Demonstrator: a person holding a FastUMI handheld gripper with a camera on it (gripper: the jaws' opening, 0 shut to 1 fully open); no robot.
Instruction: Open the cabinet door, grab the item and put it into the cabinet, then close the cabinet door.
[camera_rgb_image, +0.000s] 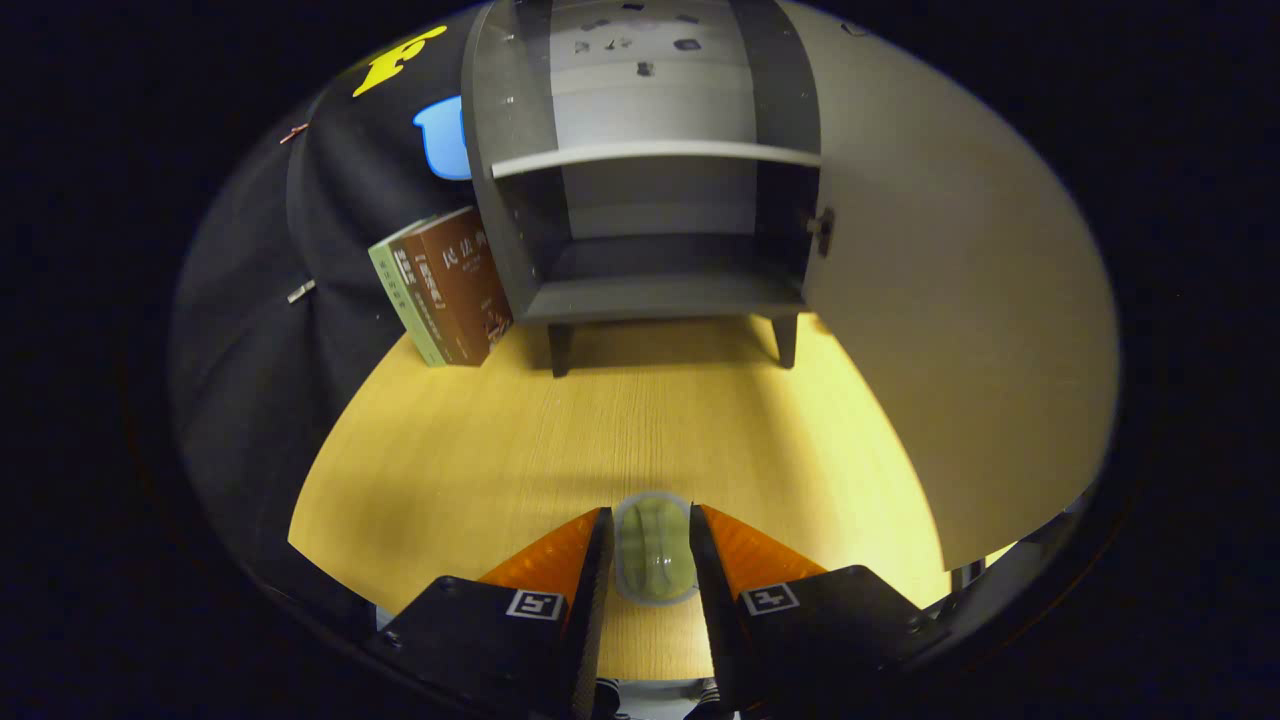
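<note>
Seen from the gripper view, the gripper (652, 535) is held low and roughly level over the near edge of the wooden table (480, 450), aimed straight along the tabletop toward the cabinet (650, 200). Its two fingers are drawn in on a small pale-green item in clear wrapping (654, 550), which sits between them with a finger pressed against each side. Whether the item rests on the wood or is lifted just off it cannot be told.

Well beyond the fingertips, at the table's far edge, the grey cabinet stands on short dark legs. Its door (950, 300) is swung wide open to the right, the pale inner face turned toward the gripper and reaching forward along the table's right side. A small latch (824, 230) shows at the door's hinge side. Inside, a light shelf (655, 153) splits the cabinet into an upper and a lower compartment; the lower floor looks bare.

Two books (445, 288), one green and one brown, lean tilted against the cabinet's left wall at the far left corner.
</note>
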